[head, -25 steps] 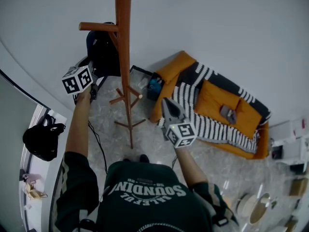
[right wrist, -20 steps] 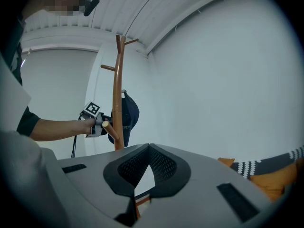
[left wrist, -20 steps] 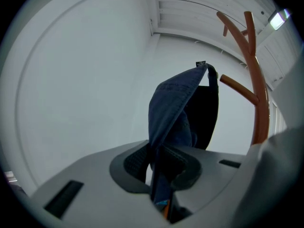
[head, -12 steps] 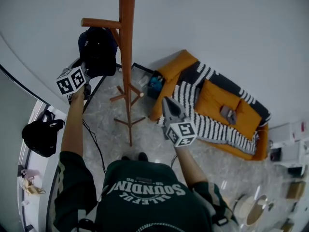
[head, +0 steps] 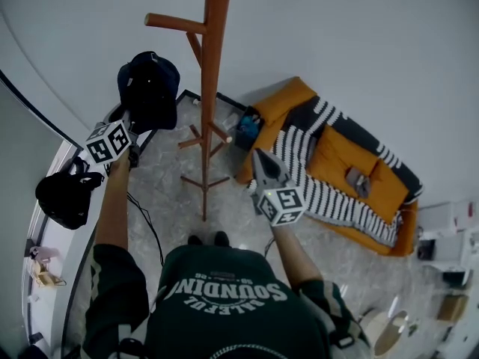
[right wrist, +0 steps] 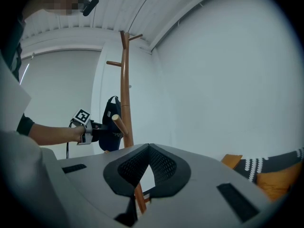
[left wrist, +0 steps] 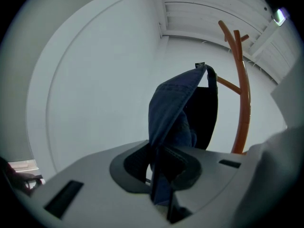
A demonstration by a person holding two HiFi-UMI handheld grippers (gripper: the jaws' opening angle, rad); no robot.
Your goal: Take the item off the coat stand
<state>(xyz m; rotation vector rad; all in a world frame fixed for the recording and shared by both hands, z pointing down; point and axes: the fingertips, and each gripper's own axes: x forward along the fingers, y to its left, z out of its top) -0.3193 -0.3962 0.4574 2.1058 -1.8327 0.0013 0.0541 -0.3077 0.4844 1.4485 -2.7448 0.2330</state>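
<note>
coat stand (head: 209,88): tall wooden post with side pegs, on the floor right in front of the person. Biggest thing here that matters.
cap (head: 148,88): dark navy baseball cap, hanging in the air just left of the post. From the head view it looks clear of the post and of the upper peg (head: 176,24), so I'd call it off the stand already.
step in hand: carrying the cap away, I reckon. Only a thin bit of brim is pinched, so hold firm and don't swing it. Pull out sideways from the pegs so the crown can't snag, and watch the lower pegs on the way down.
left gripper (head: 130,123): jaws nearly closed, clamped on the edge of the cap's brim. The fabric runs straight down between the pads and the crown stands up past the tips.
right gripper (head: 260,158): jaws together and nothing in them. It's held out toward the stand, well apart from the cap.
</note>
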